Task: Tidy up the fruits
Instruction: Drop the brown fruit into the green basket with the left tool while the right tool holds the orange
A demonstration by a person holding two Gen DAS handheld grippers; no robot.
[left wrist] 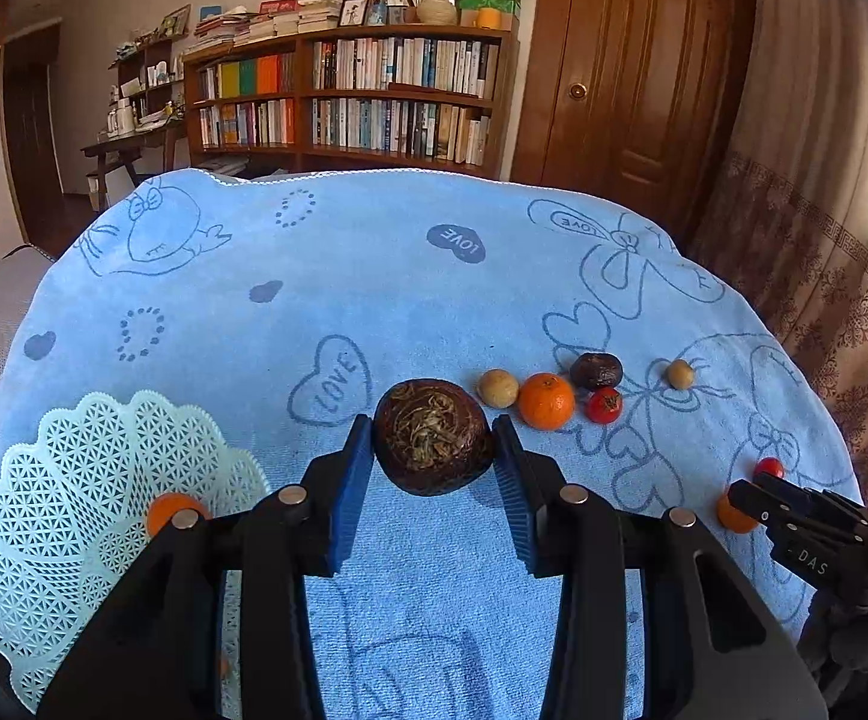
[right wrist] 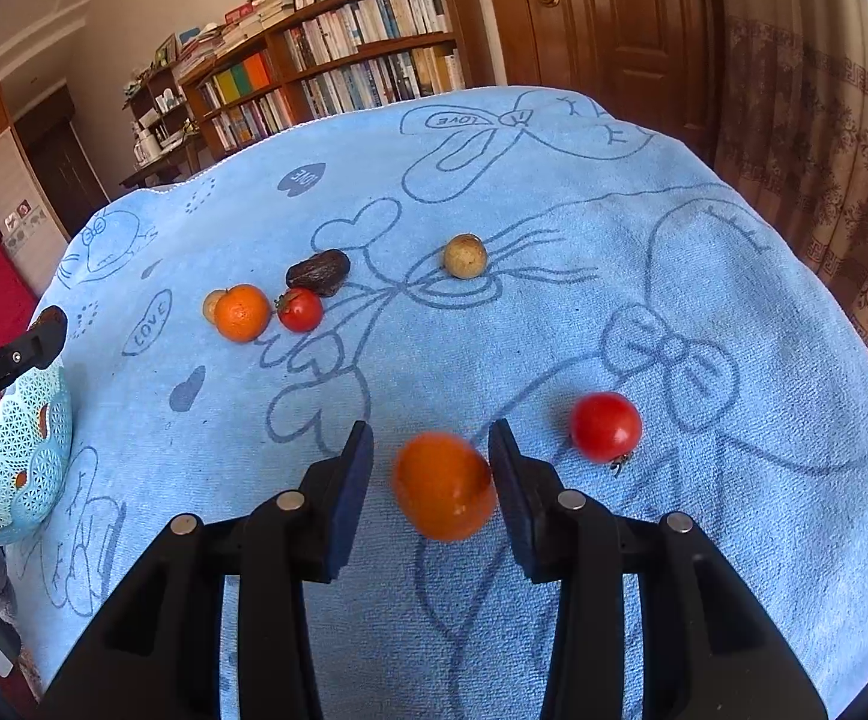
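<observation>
The left gripper [left wrist: 433, 447] has its 2 blue-padded fingers [left wrist: 355, 480] closed against a dark brown, fibrous round fruit [left wrist: 431, 437], which sits squeezed between the pads right at their tips; whether it is lifted off the blue towel [left wrist: 374, 276] or resting on it cannot be told. Because the grip is at the very ends of the pads and the fruit is round, it could squirt forward out of the fingers if the squeeze slackens or the gripper tilts down on the way to the pale lattice basket [left wrist: 74, 480], which lies off to the left of the left fingers and already holds 1 orange fruit [left wrist: 165, 510]. The right gripper [right wrist: 431, 480] stands fairly wide around a small orange fruit [right wrist: 443, 485] that shows blurred, close to the right finger with a gap on the left side, so it looks unsecured; closing off-centre could nudge it rolling toward the red tomato [right wrist: 606, 426] just right of the fingers. Ahead of the left fingers, to their right, a tan round fruit [left wrist: 497, 387], a mandarin [left wrist: 545, 401], a dark wrinkled fruit [left wrist: 595, 370] and a small tomato [left wrist: 604, 405] sit clustered and could scatter if bumped.
</observation>
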